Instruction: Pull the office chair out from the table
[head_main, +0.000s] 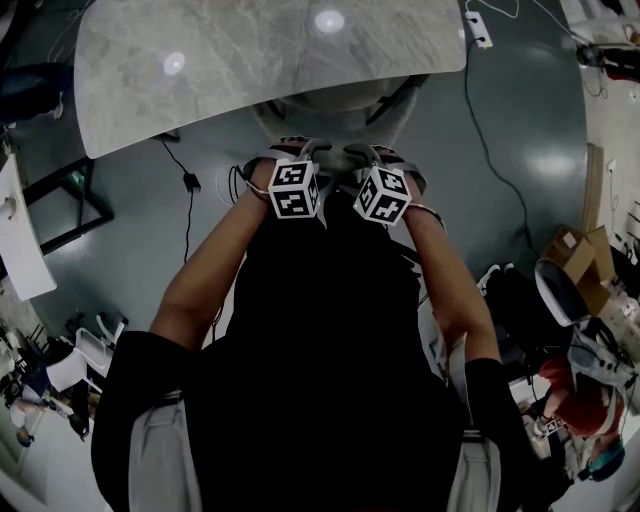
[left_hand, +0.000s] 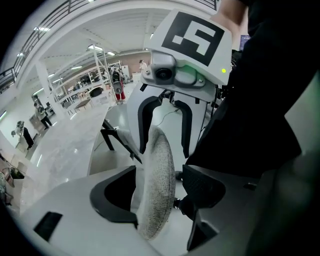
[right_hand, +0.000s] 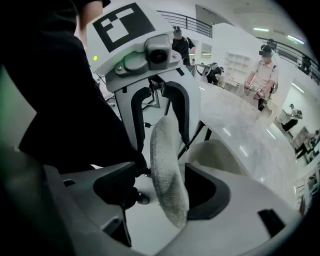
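over the chair back (left_hand: 156, 150), both hand-held grippers (left_hand: 160, 194) (right_hand: 164, 190) slant down, jaws apart astride it.

wear: black top (head_main: 330, 330) | left tool (left_hand: 161, 190), right tool (right_hand: 162, 190): white, black-padded, marker cubes (head_main: 294, 189)

The table's (head_main: 270, 60) near edge overhung the office chair (head_main: 335, 108), barring passage ahead. Floor (head_main: 520, 120) either side lay open, cables (head_main: 188, 215) excepted.
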